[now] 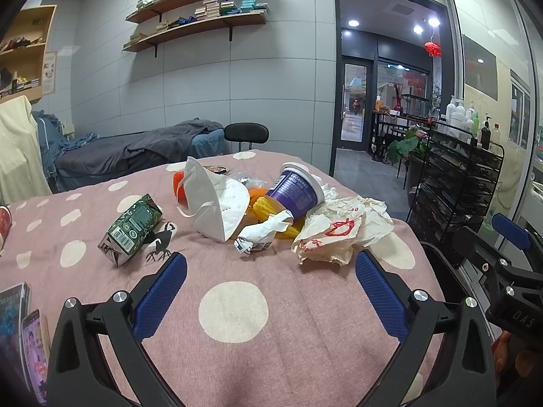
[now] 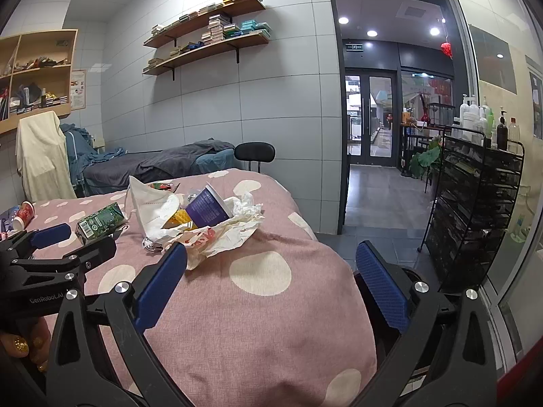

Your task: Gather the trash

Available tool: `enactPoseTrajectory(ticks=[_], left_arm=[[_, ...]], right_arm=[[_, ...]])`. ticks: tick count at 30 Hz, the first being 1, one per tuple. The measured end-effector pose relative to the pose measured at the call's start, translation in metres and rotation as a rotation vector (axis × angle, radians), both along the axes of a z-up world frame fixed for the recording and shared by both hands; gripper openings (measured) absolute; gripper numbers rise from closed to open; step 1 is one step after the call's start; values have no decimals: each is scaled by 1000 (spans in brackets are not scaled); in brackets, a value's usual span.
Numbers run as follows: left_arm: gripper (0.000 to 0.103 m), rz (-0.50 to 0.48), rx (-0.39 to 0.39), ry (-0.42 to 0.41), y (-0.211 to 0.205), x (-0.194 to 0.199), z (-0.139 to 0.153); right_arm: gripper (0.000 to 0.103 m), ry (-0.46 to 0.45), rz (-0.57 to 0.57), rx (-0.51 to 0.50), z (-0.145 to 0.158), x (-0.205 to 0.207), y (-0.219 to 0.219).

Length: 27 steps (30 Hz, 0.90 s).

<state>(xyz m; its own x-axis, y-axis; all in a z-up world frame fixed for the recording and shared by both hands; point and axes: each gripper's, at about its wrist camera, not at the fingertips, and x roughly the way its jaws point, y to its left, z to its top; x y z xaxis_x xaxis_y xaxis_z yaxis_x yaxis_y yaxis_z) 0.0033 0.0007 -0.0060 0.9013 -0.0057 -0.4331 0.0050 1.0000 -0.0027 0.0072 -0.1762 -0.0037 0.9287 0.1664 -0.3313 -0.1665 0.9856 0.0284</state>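
Covering the table is a pink cloth (image 1: 237,271) with pale dots; the trash sits in a heap toward its far right corner: a white mask (image 1: 217,203), a purple cup (image 1: 298,191) on its side, crumpled paper (image 1: 339,230), and a green carton (image 1: 130,229) just left of the heap; the left gripper (image 1: 269,264) and right gripper (image 2: 271,257) hover with jaws apart, holding nothing; behind stand grey tiled walls, wooden shelves (image 1: 200,20), an open doorway (image 1: 383,95) and a black rack (image 1: 458,183).

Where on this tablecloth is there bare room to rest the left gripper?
Bare cloth lies between the left gripper and the trash pile, around the big dot. It is crowded farther back, where the green carton, white mask, purple cup and crumpled wrapper lie.
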Motion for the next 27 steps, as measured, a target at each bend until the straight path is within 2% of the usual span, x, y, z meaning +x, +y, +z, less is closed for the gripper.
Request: enactPoseTrajectory(ticks=[27], left_arm=[[97,4,-5,10,3,0,-7]], right_arm=[[98,6,1,0,-2,1,0]])
